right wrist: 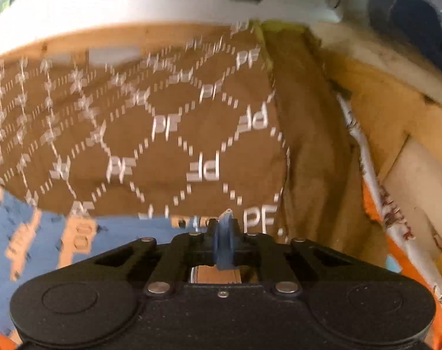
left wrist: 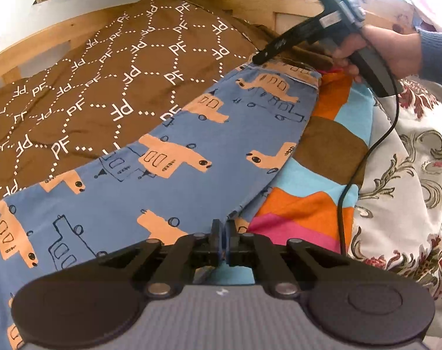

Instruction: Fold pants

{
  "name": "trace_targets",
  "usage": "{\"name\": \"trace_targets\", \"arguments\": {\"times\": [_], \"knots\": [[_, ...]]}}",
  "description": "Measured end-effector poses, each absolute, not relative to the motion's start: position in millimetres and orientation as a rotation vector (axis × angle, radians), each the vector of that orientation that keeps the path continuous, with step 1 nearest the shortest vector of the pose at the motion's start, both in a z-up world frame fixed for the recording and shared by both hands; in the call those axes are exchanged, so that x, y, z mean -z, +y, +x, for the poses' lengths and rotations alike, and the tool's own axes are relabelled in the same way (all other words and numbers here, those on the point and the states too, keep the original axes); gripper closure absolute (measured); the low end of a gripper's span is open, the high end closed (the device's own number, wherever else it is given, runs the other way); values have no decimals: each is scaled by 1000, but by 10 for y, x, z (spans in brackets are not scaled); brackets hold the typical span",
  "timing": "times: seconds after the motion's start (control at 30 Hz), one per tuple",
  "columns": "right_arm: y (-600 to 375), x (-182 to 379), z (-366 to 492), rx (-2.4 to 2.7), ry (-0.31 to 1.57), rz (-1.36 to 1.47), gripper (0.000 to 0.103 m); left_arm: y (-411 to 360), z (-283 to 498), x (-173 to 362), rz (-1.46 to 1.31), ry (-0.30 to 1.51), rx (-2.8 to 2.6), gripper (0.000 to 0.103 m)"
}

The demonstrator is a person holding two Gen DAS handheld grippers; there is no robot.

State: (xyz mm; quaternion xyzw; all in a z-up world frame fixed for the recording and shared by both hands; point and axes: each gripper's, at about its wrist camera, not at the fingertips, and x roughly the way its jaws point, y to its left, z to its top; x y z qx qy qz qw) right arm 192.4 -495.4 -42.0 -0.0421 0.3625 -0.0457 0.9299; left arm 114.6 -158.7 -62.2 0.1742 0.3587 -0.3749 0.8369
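Both ends of the pants are pinched: the left hand-held gripper has its jaws closed on blue cloth at the near end, and the right hand-held gripper is clamped on a blue edge at the far end, beside the brown blanket. The pants lie stretched across the bed, over the blanket and a striped cloth. To fold well, I'd lift both ends level, keep the cloth taut, and bring one end squarely onto the other so the edges match.
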Motion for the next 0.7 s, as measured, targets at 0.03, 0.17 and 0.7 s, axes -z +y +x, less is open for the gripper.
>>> {"name": "trace_targets", "arguments": {"times": [0.03,0.17,0.7], "knots": [[-4959,447,1940,108,747,-75,87,-1576,1145,614,363,759,798,97],[-4952,310,1756,147,661,-81,71,-1435,1230,487,278,766,803,79],[-3441,638,1606,-440,660,-105,46,-302,2711,371,259,823,319,56]]}}
